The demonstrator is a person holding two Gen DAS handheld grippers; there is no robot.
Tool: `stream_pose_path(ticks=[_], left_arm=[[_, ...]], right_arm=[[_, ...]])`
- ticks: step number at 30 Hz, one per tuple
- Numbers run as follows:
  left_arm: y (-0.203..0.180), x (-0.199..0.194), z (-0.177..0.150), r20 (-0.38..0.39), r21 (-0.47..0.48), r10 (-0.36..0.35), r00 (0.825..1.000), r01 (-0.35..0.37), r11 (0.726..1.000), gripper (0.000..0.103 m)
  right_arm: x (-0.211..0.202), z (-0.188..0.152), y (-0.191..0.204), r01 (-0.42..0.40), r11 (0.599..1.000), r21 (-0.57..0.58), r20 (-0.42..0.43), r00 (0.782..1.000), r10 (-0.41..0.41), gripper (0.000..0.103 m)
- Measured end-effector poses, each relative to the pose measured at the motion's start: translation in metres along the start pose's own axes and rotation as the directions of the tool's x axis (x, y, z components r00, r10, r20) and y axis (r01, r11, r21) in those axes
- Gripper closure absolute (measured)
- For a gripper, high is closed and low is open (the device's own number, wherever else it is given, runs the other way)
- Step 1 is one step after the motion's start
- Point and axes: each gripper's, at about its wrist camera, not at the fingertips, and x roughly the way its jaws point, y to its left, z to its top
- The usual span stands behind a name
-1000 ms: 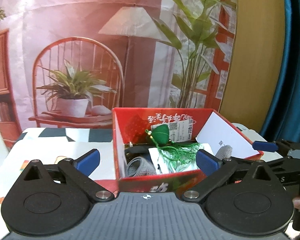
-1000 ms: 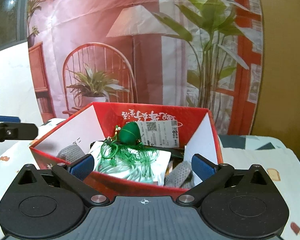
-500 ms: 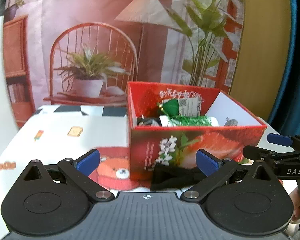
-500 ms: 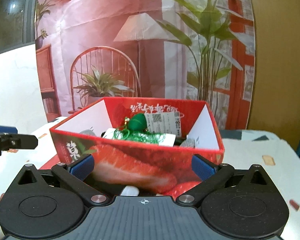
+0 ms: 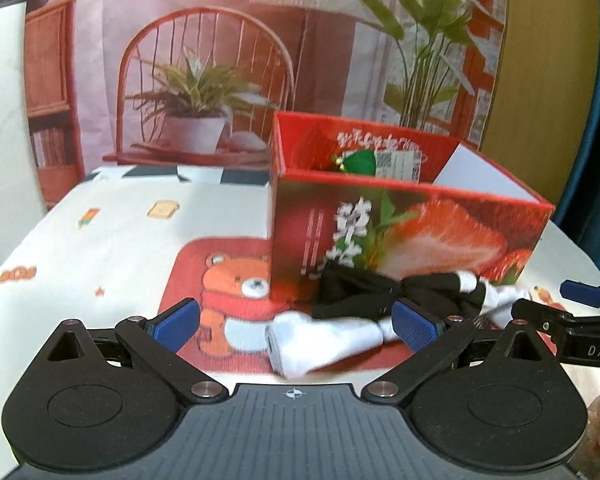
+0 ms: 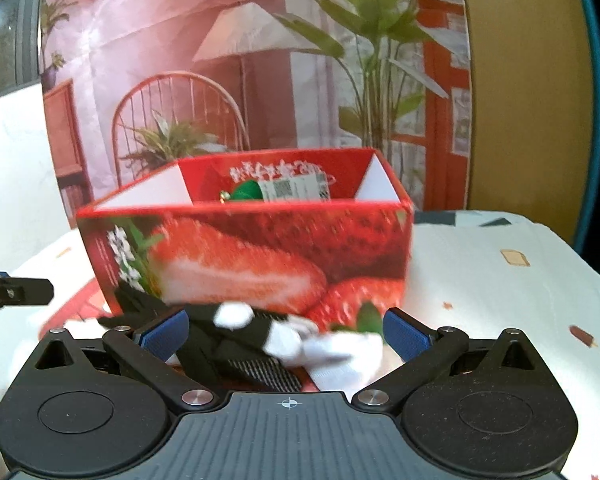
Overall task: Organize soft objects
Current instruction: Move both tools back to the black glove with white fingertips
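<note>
Left claw (image 5: 296, 318) and right claw (image 6: 285, 330) gaping, blurred socks (image 5: 384, 308) before strawberry box (image 5: 400, 232), contents mostly hidden

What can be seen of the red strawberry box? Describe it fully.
The red strawberry box is an open-topped, card-like carton that stands upright on the patterned tablecloth. Its outer walls carry strawberry pictures, white flowers and white characters; two inner walls are white. A green tasselled ornament and a labelled packet show above its rim. Black and white socks lie against its front base.
</note>
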Motion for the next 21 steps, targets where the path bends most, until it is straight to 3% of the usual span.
stream_pose_path(ticks=[11, 21], left_arm=[[0.002, 0.009, -0.017, -0.045, -0.012, -0.006, 0.999, 0.006, 1.000, 0.000], [0.007, 0.010, -0.017, -0.034, -0.048, -0.012, 0.999, 0.010, 0.999, 0.003]], right_arm=[[0.014, -0.023, 0.004, -0.020, 0.999, -0.032, -0.081, 0.997, 0.018, 0.000], [0.017, -0.020, 0.002, -0.056, 0.998, -0.012, -0.086, 0.995, 0.055, 0.005]])
